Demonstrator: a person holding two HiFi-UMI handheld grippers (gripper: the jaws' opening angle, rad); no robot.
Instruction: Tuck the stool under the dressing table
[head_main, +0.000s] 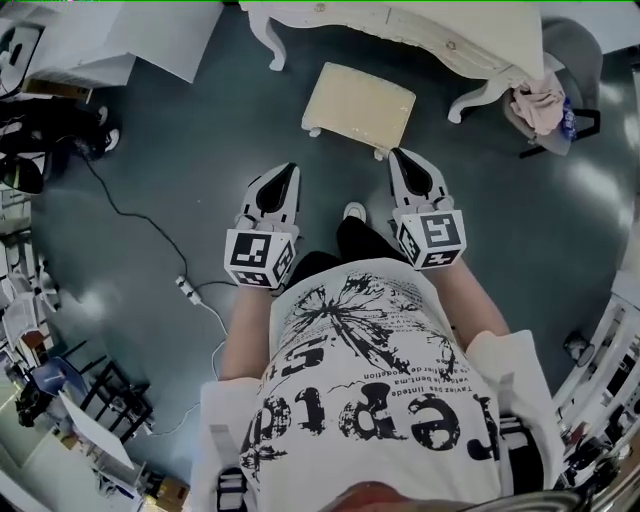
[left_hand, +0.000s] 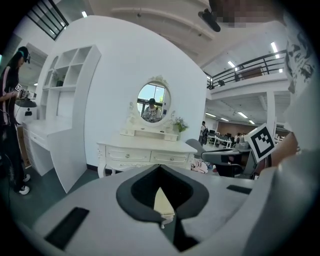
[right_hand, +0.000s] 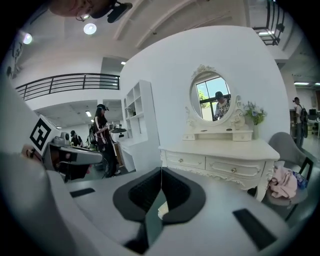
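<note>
Cream stool (head_main: 358, 105) before dressing table (head_main: 400, 22)

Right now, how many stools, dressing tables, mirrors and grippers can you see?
Stool: 1
Dressing table: 1
Round mirror: 1
Grippers: 2, the left gripper and the right gripper, both shut and empty
Total: 5

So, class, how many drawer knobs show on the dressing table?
2: a left knob and a right knob, side by side on the dressing table; others may be hidden lower down.
</note>
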